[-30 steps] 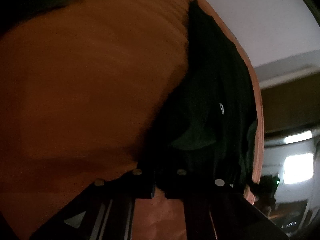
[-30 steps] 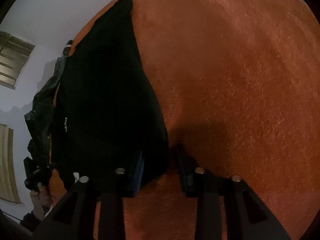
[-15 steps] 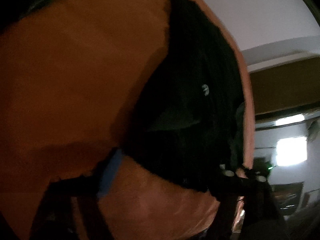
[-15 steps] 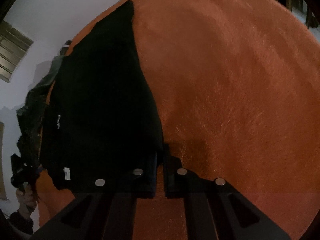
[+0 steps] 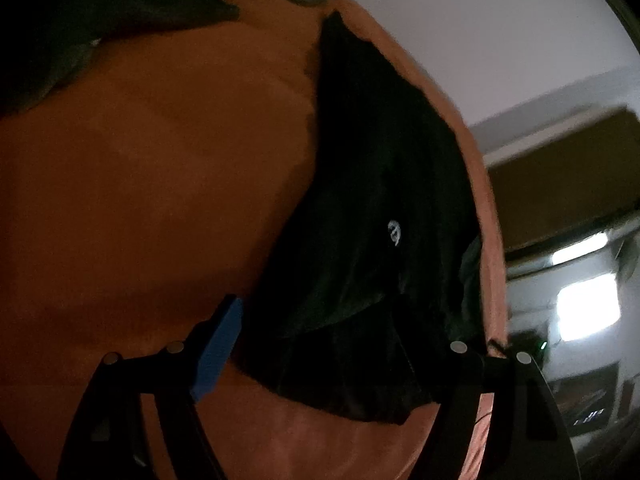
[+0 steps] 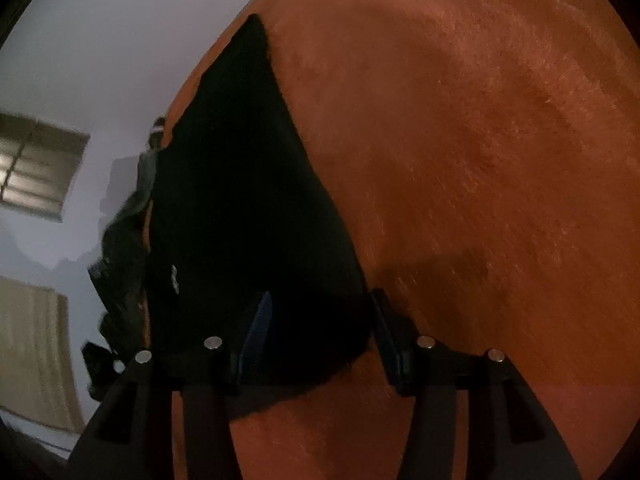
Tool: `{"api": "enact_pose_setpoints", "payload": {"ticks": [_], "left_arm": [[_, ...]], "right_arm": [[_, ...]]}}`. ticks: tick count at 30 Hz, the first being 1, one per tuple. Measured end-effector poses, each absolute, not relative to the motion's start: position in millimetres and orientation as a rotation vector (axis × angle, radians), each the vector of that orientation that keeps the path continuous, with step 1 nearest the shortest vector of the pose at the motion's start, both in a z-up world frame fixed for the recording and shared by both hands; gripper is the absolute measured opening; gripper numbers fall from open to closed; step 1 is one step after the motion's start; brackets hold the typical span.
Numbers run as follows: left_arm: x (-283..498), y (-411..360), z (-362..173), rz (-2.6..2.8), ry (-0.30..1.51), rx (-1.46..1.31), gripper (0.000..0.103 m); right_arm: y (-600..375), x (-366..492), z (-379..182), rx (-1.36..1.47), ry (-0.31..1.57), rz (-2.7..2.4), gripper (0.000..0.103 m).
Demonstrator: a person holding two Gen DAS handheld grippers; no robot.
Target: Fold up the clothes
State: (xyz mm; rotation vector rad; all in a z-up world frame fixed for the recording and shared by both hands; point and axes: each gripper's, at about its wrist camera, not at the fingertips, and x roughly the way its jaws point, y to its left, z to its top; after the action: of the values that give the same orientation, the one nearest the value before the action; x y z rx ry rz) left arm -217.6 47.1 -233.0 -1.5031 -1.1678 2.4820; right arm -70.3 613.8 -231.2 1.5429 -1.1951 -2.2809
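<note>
Both grippers have parted their fingers since the earlier frames: the right gripper [image 6: 316,332], clamped on the black garment [image 6: 248,216] half a second ago, now stands apart around its near corner, and the left gripper [image 5: 344,344] gapes wide astride the near hem. The garment lies on the orange blanket [image 6: 460,140], directly ahead of both tools. A released edge may spring back or, apparently already loose in the dim left view, bunch and spoil the fold.

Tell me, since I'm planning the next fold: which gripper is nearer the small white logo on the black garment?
Left, probably. The left gripper straddles the black garment just below the small white logo; the right gripper straddles another edge, logo off to its side.
</note>
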Motion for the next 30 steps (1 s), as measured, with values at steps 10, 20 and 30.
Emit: {"api": "enact_pose_setpoints", "payload": {"ticks": [10, 20, 30], "left_arm": [[-210, 50, -254, 2.432, -1.253, -1.608, 0.005], [-205, 51, -243, 2.453, -1.215, -1.68, 0.005], [-191, 48, -244, 2.473, -1.152, -1.827, 0.003]], "right_arm": [[606, -75, -232, 1.63, -1.047, -2.369, 0.008], [595, -76, -225, 1.652, -0.967, -2.434, 0.007], [605, -64, -212, 1.664, -0.93, -2.486, 0.006]]}}
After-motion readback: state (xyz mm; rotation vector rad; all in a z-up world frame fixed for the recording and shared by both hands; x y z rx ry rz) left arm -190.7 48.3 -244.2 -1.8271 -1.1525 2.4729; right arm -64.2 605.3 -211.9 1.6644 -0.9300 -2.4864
